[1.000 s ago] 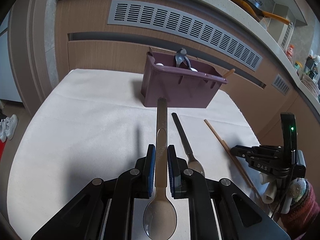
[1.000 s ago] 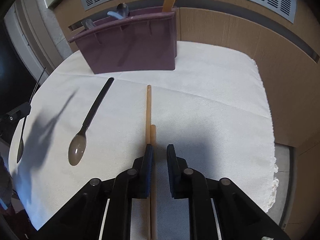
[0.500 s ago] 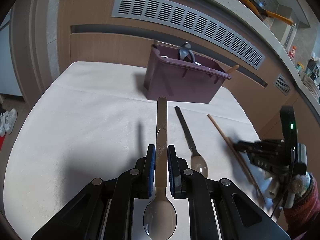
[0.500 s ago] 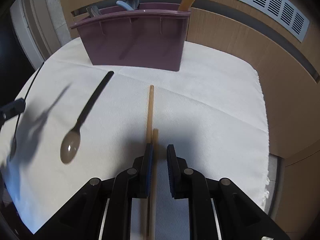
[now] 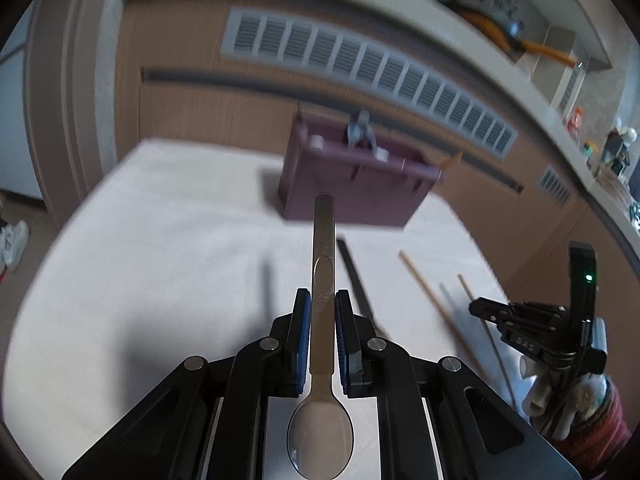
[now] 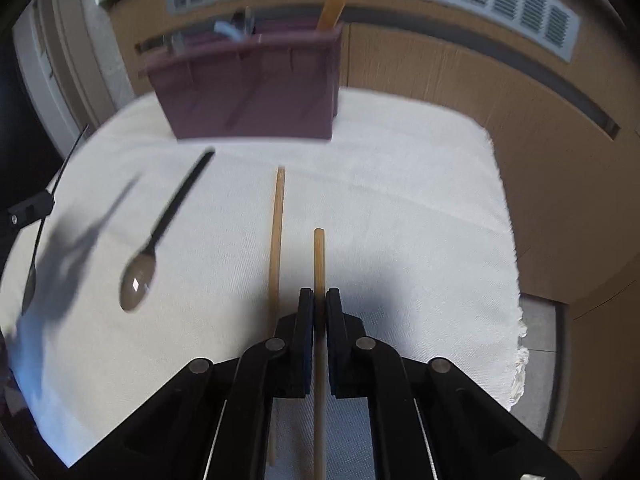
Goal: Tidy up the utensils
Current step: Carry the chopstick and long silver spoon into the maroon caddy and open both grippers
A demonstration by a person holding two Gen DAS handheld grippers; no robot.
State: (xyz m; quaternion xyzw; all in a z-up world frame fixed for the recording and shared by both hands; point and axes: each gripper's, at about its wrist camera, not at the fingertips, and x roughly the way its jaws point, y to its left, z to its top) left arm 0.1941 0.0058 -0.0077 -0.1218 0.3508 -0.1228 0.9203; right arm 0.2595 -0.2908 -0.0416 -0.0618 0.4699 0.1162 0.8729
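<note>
Left wrist view: the left gripper (image 5: 322,300) pinches the flat handle of a metal spoon (image 5: 323,264) between its blue pads. The spoon's bowl sits close to the camera and its handle reaches forward above a table under a white cloth (image 5: 160,248). Near the cloth's far edge stands a purple utensil caddy (image 5: 356,188) with utensils already upright inside. A black-handled spoon (image 5: 354,276) lies on the cloth just right of the gripper. Further right lies a wooden chopstick (image 5: 432,300). Near the right edge, the right gripper (image 5: 486,312) holds a second chopstick (image 5: 476,304) raised off the cloth.

Right wrist view: the right gripper's pads are pressed tight on the wooden chopstick, whose tip sticks out ahead of them. The other chopstick lies on the cloth just to its left, pointing toward the caddy at the far edge. The black-handled spoon lies further left at an angle, bowl nearest the camera. The left gripper shows at the left border.
</note>
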